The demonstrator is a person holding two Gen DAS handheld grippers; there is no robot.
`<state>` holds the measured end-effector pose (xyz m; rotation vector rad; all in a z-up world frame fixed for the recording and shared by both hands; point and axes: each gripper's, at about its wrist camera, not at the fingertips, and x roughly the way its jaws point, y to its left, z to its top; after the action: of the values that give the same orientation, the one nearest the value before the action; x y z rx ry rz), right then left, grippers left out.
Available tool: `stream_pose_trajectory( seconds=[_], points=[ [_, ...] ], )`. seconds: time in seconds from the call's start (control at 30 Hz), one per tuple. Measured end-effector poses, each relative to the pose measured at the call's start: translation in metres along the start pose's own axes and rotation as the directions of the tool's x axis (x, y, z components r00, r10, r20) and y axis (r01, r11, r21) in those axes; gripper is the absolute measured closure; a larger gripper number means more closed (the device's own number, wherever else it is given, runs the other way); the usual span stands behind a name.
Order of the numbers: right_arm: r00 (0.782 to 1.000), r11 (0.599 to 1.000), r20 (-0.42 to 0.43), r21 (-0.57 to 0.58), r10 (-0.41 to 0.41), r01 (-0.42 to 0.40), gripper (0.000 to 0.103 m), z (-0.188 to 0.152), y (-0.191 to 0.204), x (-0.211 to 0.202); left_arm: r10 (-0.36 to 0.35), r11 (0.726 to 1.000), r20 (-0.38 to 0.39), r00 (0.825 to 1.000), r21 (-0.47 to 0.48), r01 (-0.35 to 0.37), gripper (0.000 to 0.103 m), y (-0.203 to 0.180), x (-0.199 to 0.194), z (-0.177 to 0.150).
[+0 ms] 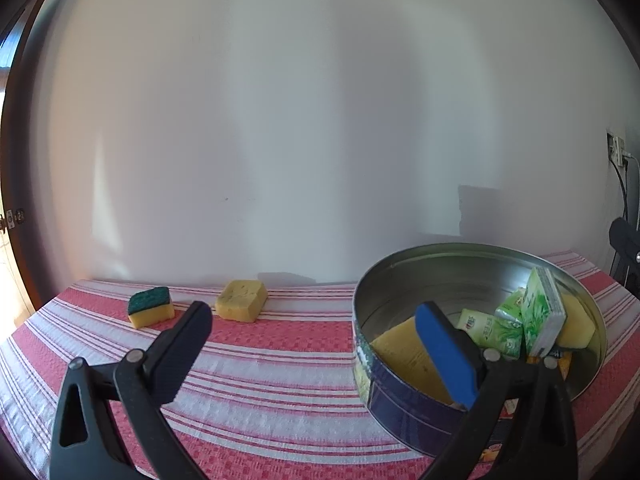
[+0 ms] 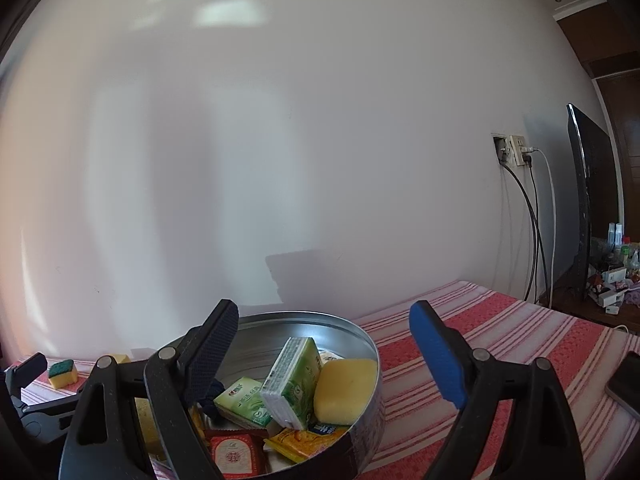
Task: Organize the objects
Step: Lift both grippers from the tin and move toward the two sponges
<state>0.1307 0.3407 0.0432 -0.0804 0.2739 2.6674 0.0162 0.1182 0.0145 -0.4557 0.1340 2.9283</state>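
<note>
A round metal tin stands on the striped cloth at the right. It holds green tissue packs, yellow sponges and flat packets. Left of it on the cloth lie a green-topped sponge and a plain yellow sponge. My left gripper is open with nothing between its fingers, and its blue pad shows in front of the tin's left wall. My right gripper is open above the tin, holding nothing. A tissue pack and a yellow sponge lie below it.
The red and white striped cloth runs back to a white wall. A dark phone lies at the right edge. Beyond the table are a wall socket with cables, a dark screen and a cluttered shelf.
</note>
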Motion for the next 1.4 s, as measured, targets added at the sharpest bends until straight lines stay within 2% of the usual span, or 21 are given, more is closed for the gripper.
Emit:
stream_pose_trajectory(
  seconds=[0.2, 0.33, 0.93, 1.4],
  points=[
    [0.999, 0.999, -0.003, -0.005, -0.034, 0.034, 0.014, -0.005, 0.008, -0.005, -0.018, 1.0, 0.01, 1.0, 0.015, 0.018, 0.0, 0.009, -0.006, -0.002],
    [0.999, 0.998, 0.025, -0.043, -0.044, 0.045, 0.014, -0.008, 0.021, -0.015, -0.01, 0.999, 0.022, 1.0, 0.036, 0.009, 0.0, 0.018, -0.01, -0.002],
    [0.998, 0.996, -0.042, -0.067, 0.054, -0.057, 0.014, -0.025, 0.089, -0.014, 0.04, 0.999, 0.01, 0.999, 0.012, -0.041, 0.0, 0.086, -0.007, -0.002],
    [0.985, 0.984, -0.099, -0.091, 0.144, -0.153, 0.014, -0.042, 0.15, -0.004, 0.145, 0.989, -0.012, 0.989, -0.01, -0.145, 0.0, 0.144, 0.018, 0.002]
  ],
)
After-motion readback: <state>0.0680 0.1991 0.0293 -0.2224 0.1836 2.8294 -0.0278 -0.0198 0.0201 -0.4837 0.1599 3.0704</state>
